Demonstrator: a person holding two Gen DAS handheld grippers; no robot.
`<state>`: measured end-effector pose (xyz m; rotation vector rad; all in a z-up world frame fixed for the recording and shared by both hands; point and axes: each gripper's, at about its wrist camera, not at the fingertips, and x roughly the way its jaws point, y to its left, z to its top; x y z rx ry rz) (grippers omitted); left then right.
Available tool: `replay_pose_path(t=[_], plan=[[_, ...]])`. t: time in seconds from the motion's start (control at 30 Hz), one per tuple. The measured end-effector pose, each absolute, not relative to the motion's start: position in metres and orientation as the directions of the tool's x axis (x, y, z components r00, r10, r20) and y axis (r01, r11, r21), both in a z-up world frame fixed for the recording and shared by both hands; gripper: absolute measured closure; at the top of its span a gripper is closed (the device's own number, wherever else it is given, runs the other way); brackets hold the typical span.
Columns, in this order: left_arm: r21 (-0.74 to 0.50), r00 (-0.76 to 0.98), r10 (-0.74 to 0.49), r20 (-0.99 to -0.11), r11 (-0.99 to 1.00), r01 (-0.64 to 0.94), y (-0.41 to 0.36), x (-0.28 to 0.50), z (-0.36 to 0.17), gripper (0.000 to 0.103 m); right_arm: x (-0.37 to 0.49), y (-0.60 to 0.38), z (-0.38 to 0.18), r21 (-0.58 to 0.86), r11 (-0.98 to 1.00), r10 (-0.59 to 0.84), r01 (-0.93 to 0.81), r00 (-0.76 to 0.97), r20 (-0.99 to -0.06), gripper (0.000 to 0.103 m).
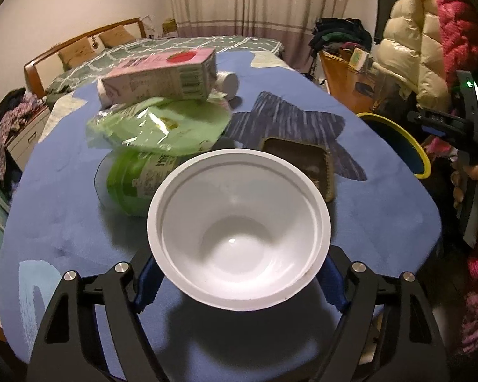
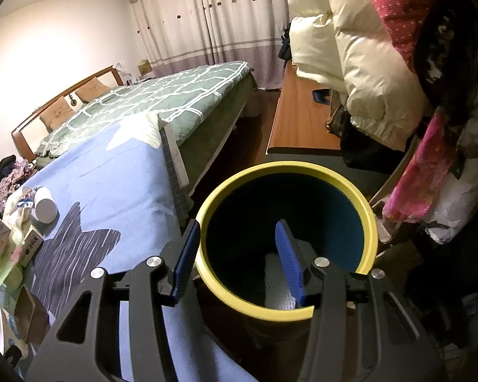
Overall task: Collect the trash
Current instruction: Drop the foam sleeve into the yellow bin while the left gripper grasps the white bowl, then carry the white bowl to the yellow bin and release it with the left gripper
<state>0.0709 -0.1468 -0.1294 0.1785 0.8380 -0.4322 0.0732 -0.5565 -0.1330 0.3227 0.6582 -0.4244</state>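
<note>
A: So, left gripper (image 1: 239, 281) holds the white bowl (image 1: 239, 229) on the blue bedspread (image 1: 63, 210)?

B: Yes. Right gripper (image 2: 239, 258) clamps the bin (image 2: 286, 238) rim. Squeezing that slippery, tapered bowl harder might pop it loose.

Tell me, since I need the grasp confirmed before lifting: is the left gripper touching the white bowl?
Touching. The left wrist view shows the left gripper with both blue pads pressed against the white bowl just below its rim.
</note>
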Motion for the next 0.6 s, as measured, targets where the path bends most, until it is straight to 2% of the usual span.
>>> replay_pose_path(t=[0.3, 0.6], plan=[[-0.014, 0.58, -0.373, -0.724, 0.848, 0.529, -0.177, 0.059, -0.099, 0.023, 0.048, -0.559, -0.117, 0.146, 0.867, -0.3, 0.476, 0.733, -0.61, 0.056], [-0.03, 0.509, -0.487, -0.71, 0.743, 0.669, -0.279, 0.093, -0.07, 0.023, 0.012, -0.565, -0.1, 0.082, 0.857, -0.377, 0.509, 0.728, -0.573, 0.05]])
